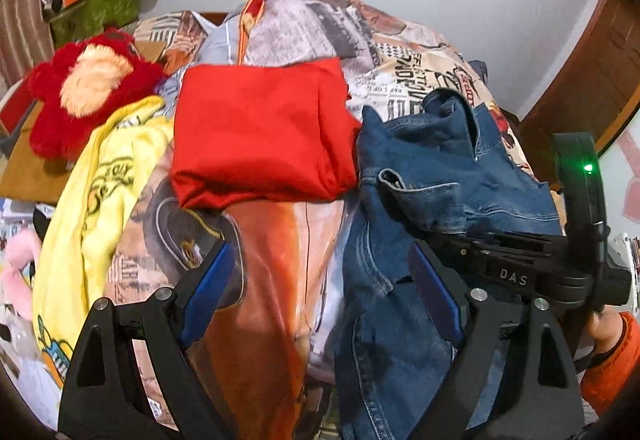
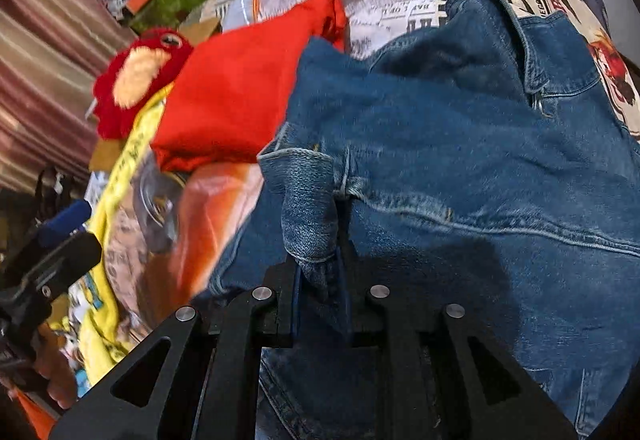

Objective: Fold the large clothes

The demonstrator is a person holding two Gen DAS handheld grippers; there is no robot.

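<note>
A blue denim jacket (image 2: 460, 144) lies crumpled on the printed bedspread (image 1: 272, 260); it also shows at the right of the left wrist view (image 1: 432, 176). My right gripper (image 2: 320, 272) is shut on a fold of the denim jacket's edge and holds it up. In the left wrist view the right gripper's black body (image 1: 520, 264) rests over the jacket. My left gripper (image 1: 320, 288) is open and empty above the bedspread, just left of the jacket. A folded red garment (image 1: 260, 136) lies behind, also in the right wrist view (image 2: 236, 96).
A yellow printed garment (image 1: 92, 208) lies at the left of the bed. A red plush toy (image 1: 80, 88) sits at the back left, with a cluttered green box (image 1: 92, 8) behind it. A wooden door frame (image 1: 580, 80) stands at the right.
</note>
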